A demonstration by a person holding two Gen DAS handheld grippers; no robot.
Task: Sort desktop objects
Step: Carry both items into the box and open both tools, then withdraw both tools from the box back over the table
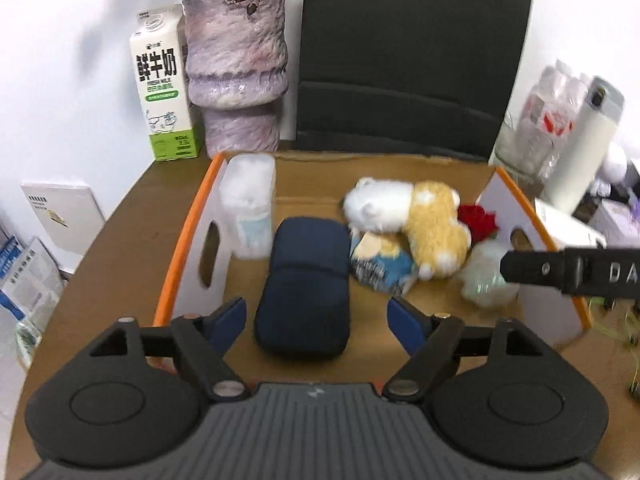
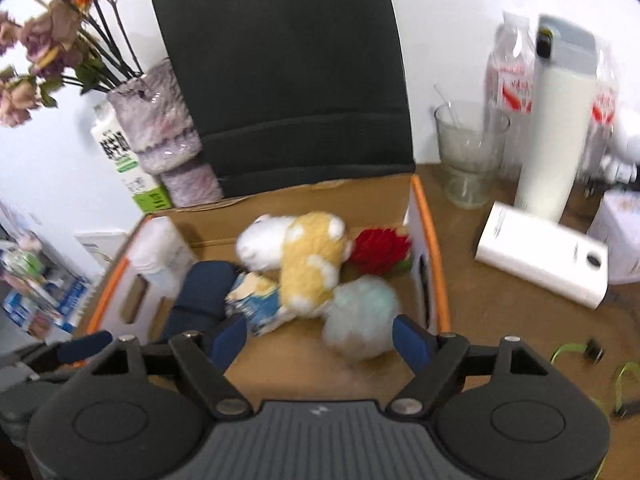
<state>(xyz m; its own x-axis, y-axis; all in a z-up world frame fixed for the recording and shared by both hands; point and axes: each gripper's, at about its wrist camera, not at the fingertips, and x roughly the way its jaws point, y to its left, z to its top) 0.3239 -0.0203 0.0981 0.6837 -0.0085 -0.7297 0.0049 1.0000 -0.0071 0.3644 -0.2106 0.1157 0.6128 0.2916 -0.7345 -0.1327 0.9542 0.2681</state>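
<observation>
Left gripper (image 1: 316, 320) spread wide, blue pads either side of a navy pouch (image 1: 305, 284) without pressing on it; pouch lying flat on the floor of the cardboard box (image 1: 182, 248). Right gripper (image 2: 320, 340) likewise parted, nothing clamped, a pale green fluffy ball (image 2: 362, 316) sitting between the pads, blurred, contact with the right pad unclear.

Outward, inside the box: yellow-and-white plush toy (image 1: 416, 220) draped over a blue-and-white packet (image 1: 380, 262), red flower (image 1: 478, 220) against the right wall, clear tub of cotton swabs (image 1: 250, 208) upright against the left wall. Orange-trimmed box walls with oval handle cut-outs on both sides; bare cardboard floor free in front of the pouch and along the back wall.

Beyond the box rim, brown table (image 1: 116, 240) open on the left. Behind: milk carton (image 1: 164, 88) reading "FRESH MILK" under large Chinese characters, purple vase (image 1: 238, 76) of dried roses, black chair back (image 1: 408, 52). To the right: glass cup (image 2: 470, 152), white tumbler (image 2: 554, 120), white power bank (image 2: 540, 256) lying flat. Letters "DA" on the other gripper's finger in the left view.
</observation>
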